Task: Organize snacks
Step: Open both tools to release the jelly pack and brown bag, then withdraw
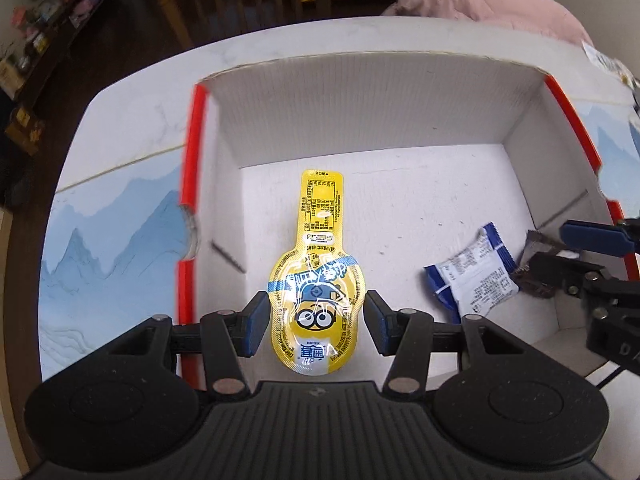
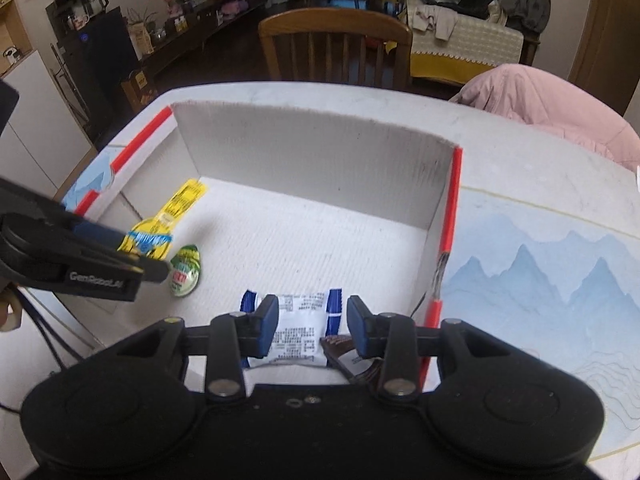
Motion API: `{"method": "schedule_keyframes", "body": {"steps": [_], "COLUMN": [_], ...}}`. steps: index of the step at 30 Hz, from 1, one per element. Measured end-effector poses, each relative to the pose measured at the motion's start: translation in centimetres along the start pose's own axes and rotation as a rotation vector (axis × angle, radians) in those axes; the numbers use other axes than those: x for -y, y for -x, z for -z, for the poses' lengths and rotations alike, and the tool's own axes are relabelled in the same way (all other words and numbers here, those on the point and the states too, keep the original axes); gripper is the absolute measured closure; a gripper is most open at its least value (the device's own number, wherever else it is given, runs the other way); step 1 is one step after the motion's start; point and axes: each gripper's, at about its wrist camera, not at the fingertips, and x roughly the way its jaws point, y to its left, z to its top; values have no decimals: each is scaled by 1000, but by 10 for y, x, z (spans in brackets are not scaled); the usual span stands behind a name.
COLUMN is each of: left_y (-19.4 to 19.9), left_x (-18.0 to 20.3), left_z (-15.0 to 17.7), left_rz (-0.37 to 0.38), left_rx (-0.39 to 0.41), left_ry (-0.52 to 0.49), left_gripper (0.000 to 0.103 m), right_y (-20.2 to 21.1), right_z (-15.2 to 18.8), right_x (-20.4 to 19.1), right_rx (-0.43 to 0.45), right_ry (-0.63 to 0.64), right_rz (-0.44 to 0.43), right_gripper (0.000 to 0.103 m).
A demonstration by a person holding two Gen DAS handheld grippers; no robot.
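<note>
A white cardboard box with red edges (image 1: 360,100) (image 2: 312,160) stands on the table. In the left wrist view a yellow Minions snack pack (image 1: 318,280) lies on the box floor between the pads of my left gripper (image 1: 316,322), which is open around it. A blue-and-white packet (image 1: 476,272) (image 2: 298,330) lies at the box's right side, with a brown wrapper (image 1: 536,276) (image 2: 340,346) beside it. My right gripper (image 2: 312,328) is open over the packet. A green egg-shaped snack (image 2: 185,270) lies beside the yellow pack (image 2: 168,220).
The table has a blue mountain-print mat (image 2: 540,272) (image 1: 108,240). A wooden chair (image 2: 336,48) stands behind the table, and a pink garment (image 2: 560,108) lies at the far right. More packets (image 1: 608,64) lie at the table's right edge.
</note>
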Motion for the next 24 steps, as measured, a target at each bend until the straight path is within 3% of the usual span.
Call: {"method": "schedule_keyframes", "body": {"steps": [9, 13, 16, 24], "left_y": [-8, -3, 2, 35], "left_x": [18, 16, 12, 3], "left_z": [2, 4, 5, 19], "left_rz": [-15, -4, 11, 58], "left_rx": [-26, -12, -4, 57], "left_ry": [-63, -30, -13, 28], "left_gripper": [51, 51, 45, 44], "right_y": [1, 4, 8, 34], "right_z": [4, 5, 5, 10], "right_x": [2, 1, 0, -5], "right_rx": [-16, -13, -5, 41], "right_ry": [5, 2, 3, -13], "right_rz": [-5, -8, 0, -1], "right_gripper": [65, 63, 62, 58]}}
